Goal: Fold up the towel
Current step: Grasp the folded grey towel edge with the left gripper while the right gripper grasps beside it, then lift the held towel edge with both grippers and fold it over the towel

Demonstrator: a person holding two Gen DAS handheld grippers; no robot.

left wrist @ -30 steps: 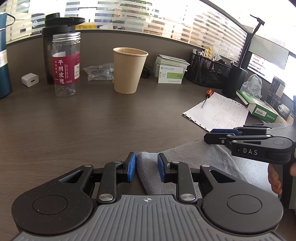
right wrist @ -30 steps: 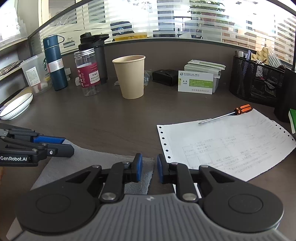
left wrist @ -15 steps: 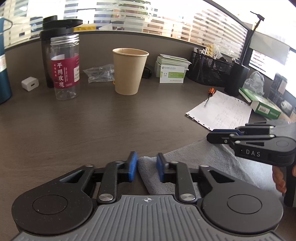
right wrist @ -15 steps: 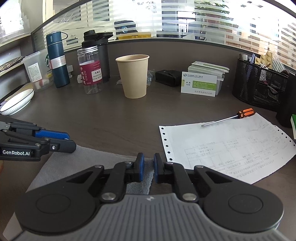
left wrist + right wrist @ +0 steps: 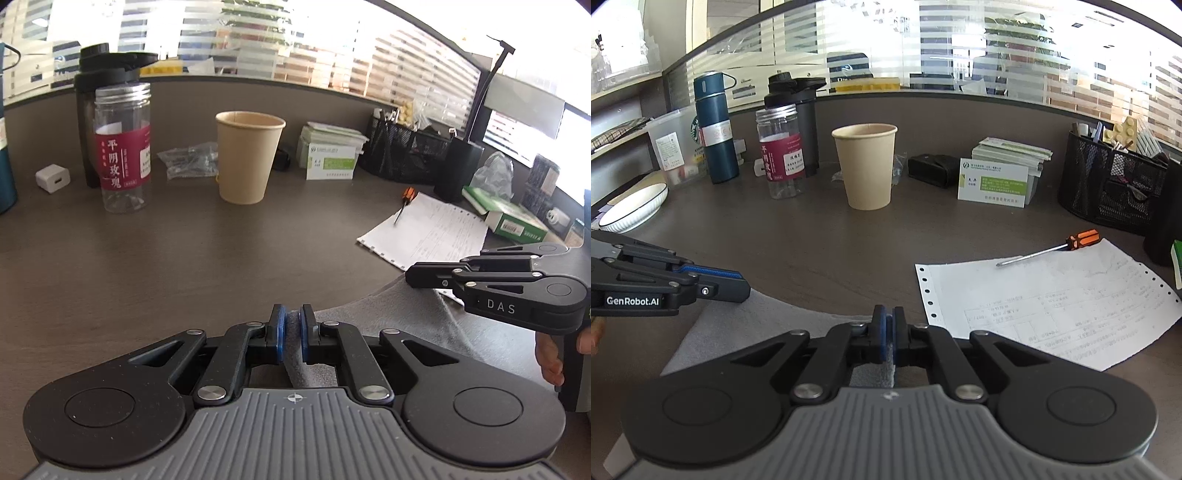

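A grey towel (image 5: 399,325) lies at the near edge of the dark desk; it also shows in the right wrist view (image 5: 750,325). My left gripper (image 5: 291,321) is shut on the towel's far left corner, with cloth pinched between the blue pads. My right gripper (image 5: 888,325) is shut on the towel's far right corner. Each gripper shows in the other's view: the right one (image 5: 421,275) and the left one (image 5: 738,282). Both held corners are lifted slightly off the desk.
A paper cup (image 5: 866,166), a clear jar with red label (image 5: 781,151), a black bottle (image 5: 798,110) and a blue flask (image 5: 714,127) stand behind. A printed sheet (image 5: 1045,299) with an orange screwdriver (image 5: 1049,249) lies right. A white bowl (image 5: 631,208) sits at the left.
Both grippers closed from open onto the towel's far corners. Both have lifted slightly, raising the towel's far edge.
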